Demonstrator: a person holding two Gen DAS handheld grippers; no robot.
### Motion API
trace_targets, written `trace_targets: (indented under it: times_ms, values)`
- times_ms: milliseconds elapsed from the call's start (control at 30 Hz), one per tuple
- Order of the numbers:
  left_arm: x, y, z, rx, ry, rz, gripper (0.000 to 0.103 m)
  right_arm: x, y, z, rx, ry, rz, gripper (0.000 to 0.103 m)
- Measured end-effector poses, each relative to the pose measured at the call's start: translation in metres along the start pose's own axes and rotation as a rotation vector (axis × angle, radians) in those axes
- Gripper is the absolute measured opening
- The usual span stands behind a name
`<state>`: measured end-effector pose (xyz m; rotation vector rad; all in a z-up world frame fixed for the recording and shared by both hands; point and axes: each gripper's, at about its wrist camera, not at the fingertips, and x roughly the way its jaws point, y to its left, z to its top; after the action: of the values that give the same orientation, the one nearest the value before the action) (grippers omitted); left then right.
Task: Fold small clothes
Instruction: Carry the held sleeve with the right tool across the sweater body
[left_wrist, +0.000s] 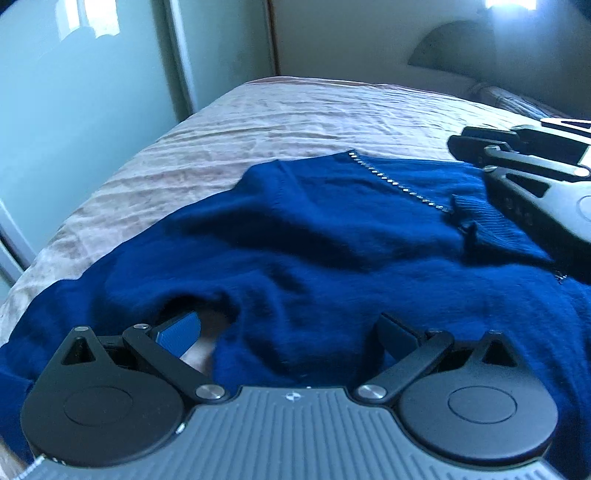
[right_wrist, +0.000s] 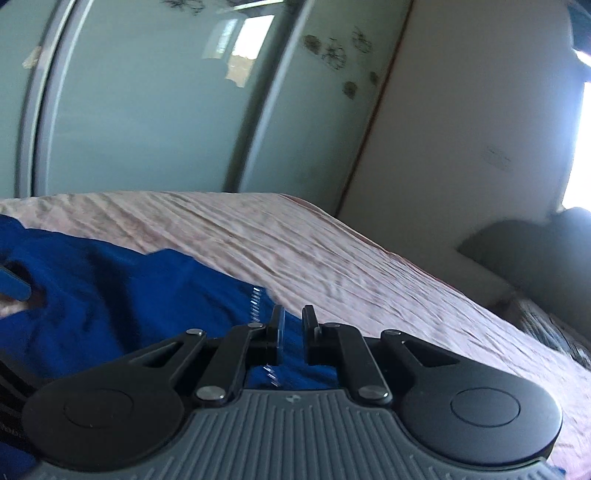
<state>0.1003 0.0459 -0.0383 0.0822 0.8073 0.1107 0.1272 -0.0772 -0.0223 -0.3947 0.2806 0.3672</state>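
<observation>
A deep blue knitted sweater (left_wrist: 314, 240) lies spread and rumpled on a pink bedspread (left_wrist: 258, 118), with a line of silver studs (left_wrist: 388, 181) running across it. My left gripper (left_wrist: 288, 332) stands open and wide at the sweater's near edge. Cloth bulges between its fingers, and a gap of bedspread shows beside the blue left pad (left_wrist: 181, 332). My right gripper (left_wrist: 461, 147) reaches in from the right over the sweater's far side. In the right wrist view the right gripper (right_wrist: 293, 321) is shut on an edge of the sweater (right_wrist: 110, 288) next to the studs (right_wrist: 255, 302).
Pale green sliding wardrobe doors (right_wrist: 147, 110) stand beyond the far side of the bed (right_wrist: 332, 251), with a cream wall to their right. A dark rounded shape (right_wrist: 535, 258) and a patterned cushion (right_wrist: 554, 332) sit at the bed's right end. Bare bedspread stretches behind the sweater.
</observation>
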Motion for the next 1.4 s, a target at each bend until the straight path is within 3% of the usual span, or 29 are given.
trace_targets:
  times_ms: [133,333,433,467,500,567,700,833,900,933,1067,1167,1300,1400]
  values:
    - [-0.001,0.013,-0.001,-0.026,0.003,0.013,0.102,0.014,0.018,0.006,-0.03,0.006,0.035,0.01]
    - [-0.003,0.028,-0.005,-0.043,0.011,0.007,0.102,0.01,0.038,-0.004,-0.134,0.1,0.026,0.013]
    - [-0.002,0.032,-0.005,-0.06,0.015,-0.002,0.102,-0.009,0.038,-0.024,-0.248,0.121,-0.044,0.031]
    - [-0.001,0.033,-0.005,-0.065,0.015,-0.005,0.102,-0.016,0.034,-0.031,-0.272,0.131,-0.068,0.047]
    - [-0.001,0.032,-0.004,-0.071,0.015,-0.009,0.102,-0.023,0.03,-0.038,-0.294,0.137,-0.085,0.057]
    - [0.001,0.031,-0.003,-0.075,0.015,-0.018,0.102,-0.032,0.024,-0.051,-0.334,0.152,-0.11,0.057]
    - [0.004,0.025,-0.002,-0.064,0.019,-0.025,0.102,-0.028,0.015,-0.065,-0.346,0.194,-0.125,0.055]
    - [-0.001,0.022,-0.004,-0.044,0.014,-0.024,0.102,-0.006,0.019,-0.065,-0.357,0.175,-0.098,0.046]
    - [-0.003,0.024,-0.004,-0.048,0.012,-0.02,0.102,0.004,0.024,-0.065,-0.38,0.169,-0.09,0.016]
    - [-0.004,0.026,-0.004,-0.054,0.009,-0.02,0.102,0.008,0.026,-0.063,-0.376,0.183,-0.081,0.007]
    - [-0.007,0.036,-0.002,-0.083,0.001,-0.015,0.102,-0.001,0.028,-0.063,-0.351,0.15,-0.081,0.005]
    - [-0.003,0.041,-0.001,-0.104,0.007,-0.012,0.102,-0.015,0.017,-0.055,-0.255,0.114,-0.076,0.005]
    - [-0.004,0.044,0.0,-0.107,0.007,-0.002,0.102,-0.011,0.006,-0.023,-0.137,0.071,-0.035,0.005]
    - [-0.007,0.047,-0.001,-0.095,-0.003,0.016,0.102,-0.002,0.012,-0.001,-0.116,0.04,-0.003,0.005]
